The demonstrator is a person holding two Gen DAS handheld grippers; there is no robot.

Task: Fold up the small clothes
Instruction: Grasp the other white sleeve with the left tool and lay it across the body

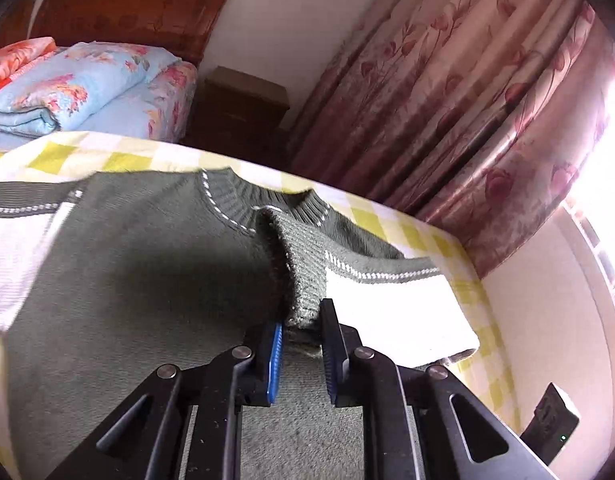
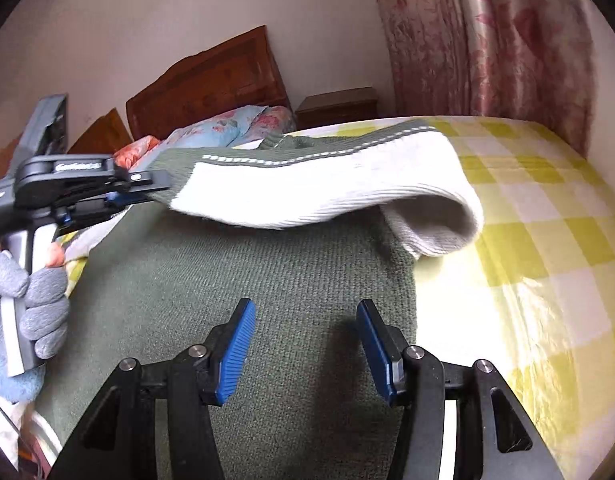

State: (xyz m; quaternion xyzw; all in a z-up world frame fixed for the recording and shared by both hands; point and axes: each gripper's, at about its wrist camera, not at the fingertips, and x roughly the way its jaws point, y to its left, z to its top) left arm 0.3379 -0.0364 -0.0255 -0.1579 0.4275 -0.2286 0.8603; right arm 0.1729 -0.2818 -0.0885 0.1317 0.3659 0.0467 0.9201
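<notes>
A small dark green knit sweater with white sleeves lies on a yellow-and-white checked cloth. My left gripper is shut on the green cuff of one sleeve and holds it lifted over the sweater's body. In the right wrist view the same sleeve arcs over the sweater body, with the left gripper pinching its end at the left. My right gripper is open and empty, just above the sweater's body near its right edge.
The checked cloth extends to the right of the sweater. Behind are a bed with floral bedding, a wooden headboard, a nightstand and pink floral curtains. A gloved hand holds the left gripper's handle.
</notes>
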